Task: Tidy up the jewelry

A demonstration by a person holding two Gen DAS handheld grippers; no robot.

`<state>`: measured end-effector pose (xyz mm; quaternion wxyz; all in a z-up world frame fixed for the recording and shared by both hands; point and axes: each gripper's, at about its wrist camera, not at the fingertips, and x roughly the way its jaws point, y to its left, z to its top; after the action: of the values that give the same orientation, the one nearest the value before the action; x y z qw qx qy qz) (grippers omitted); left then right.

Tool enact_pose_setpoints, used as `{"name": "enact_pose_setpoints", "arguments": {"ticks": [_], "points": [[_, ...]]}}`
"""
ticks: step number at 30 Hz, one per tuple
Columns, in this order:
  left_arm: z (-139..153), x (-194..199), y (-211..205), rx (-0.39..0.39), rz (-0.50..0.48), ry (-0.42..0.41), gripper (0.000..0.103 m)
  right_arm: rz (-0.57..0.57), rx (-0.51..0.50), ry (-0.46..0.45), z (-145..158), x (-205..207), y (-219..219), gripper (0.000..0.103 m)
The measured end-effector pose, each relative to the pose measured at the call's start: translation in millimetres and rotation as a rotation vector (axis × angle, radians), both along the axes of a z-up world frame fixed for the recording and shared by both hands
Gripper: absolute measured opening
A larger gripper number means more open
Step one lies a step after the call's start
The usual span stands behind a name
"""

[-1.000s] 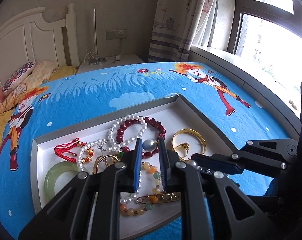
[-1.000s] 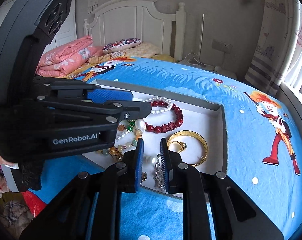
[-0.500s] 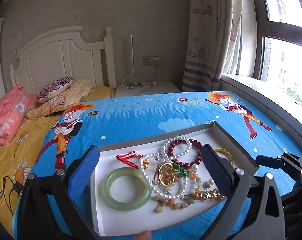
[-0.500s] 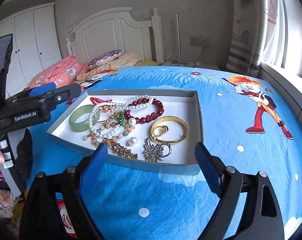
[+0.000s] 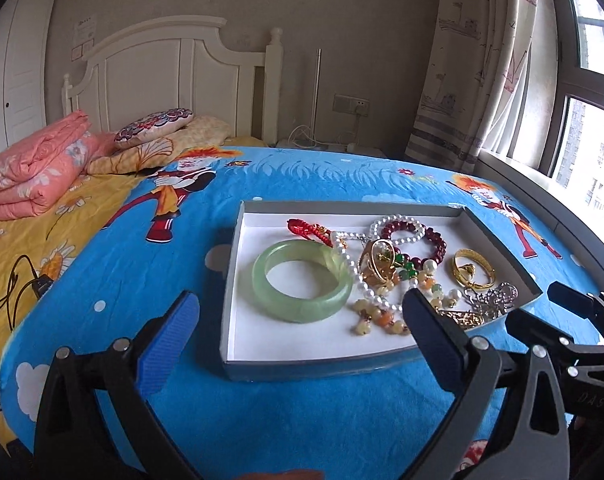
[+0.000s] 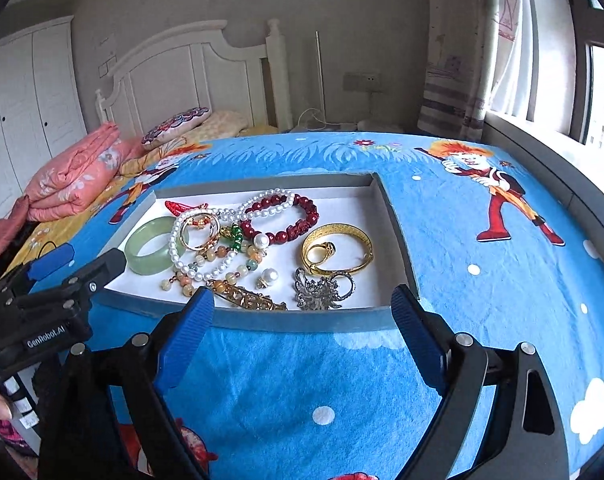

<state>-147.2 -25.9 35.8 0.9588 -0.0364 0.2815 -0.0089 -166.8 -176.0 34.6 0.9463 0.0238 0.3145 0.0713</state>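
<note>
- Resting on a blue cartoon-print bedspread (image 6: 482, 300), a shallow grey tray (image 5: 302, 370) with a white floor holds all the jewelry in one loose heap.
- The left gripper (image 5: 297, 320) hangs just in front of the tray's near left corner, its jaws wide apart after having just been opening, with nothing clamped between the blue pads; the right-hand pad (image 5: 434, 340) overlaps the tray's near edge in view.
- The right gripper (image 6: 302, 332) sits before the tray's near wall, its jaws also spread, having just been opening, and empty.
- A green bangle (image 5: 302, 280) lies flat in the left part of the tray, touching a string of white pearls (image 6: 181, 252).
- A dark red bead bracelet (image 6: 297, 220) lies toward the far side, tangled with the pearls.
- A gold bangle (image 6: 338, 248) with a gold ring (image 6: 320, 250) inside its loop lies to the right, and a silver brooch (image 6: 322, 290) lies just in front of it.
- A red cord knot (image 5: 306, 229) sits at the far left of the heap.
- A folded pink quilt (image 5: 29, 172) and pillows lie by the white headboard (image 5: 173, 72).
</note>
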Motion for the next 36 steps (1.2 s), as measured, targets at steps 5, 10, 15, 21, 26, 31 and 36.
{"name": "enact_pose_setpoints", "arguments": {"ticks": [5,10,15,21,26,31,36], "points": [[-2,-7,-14,0.08,-0.012,-0.023,0.101,-0.034,0.003,0.01,-5,3,-2,0.086],[-4,-8,-22,0.118,-0.021,-0.038,0.101,-0.05,0.024,-0.003,-6,3,-7,0.086],[-4,-9,-24,0.123,-0.031,-0.047,0.101,-0.042,0.021,-0.01,-7,2,-5,0.086],[-4,-9,-23,0.12,-0.036,-0.044,0.101,-0.04,0.016,-0.019,-7,1,-4,0.086],[-4,-7,-24,0.114,-0.037,-0.041,0.101,-0.041,0.018,-0.021,-6,1,-4,0.086],[-4,-7,-22,0.112,-0.037,-0.041,0.101,-0.04,0.018,-0.021,-7,1,-4,0.086],[-4,-7,-22,0.111,-0.037,-0.041,0.101,-0.039,0.018,-0.024,-5,1,-5,0.086]]}}
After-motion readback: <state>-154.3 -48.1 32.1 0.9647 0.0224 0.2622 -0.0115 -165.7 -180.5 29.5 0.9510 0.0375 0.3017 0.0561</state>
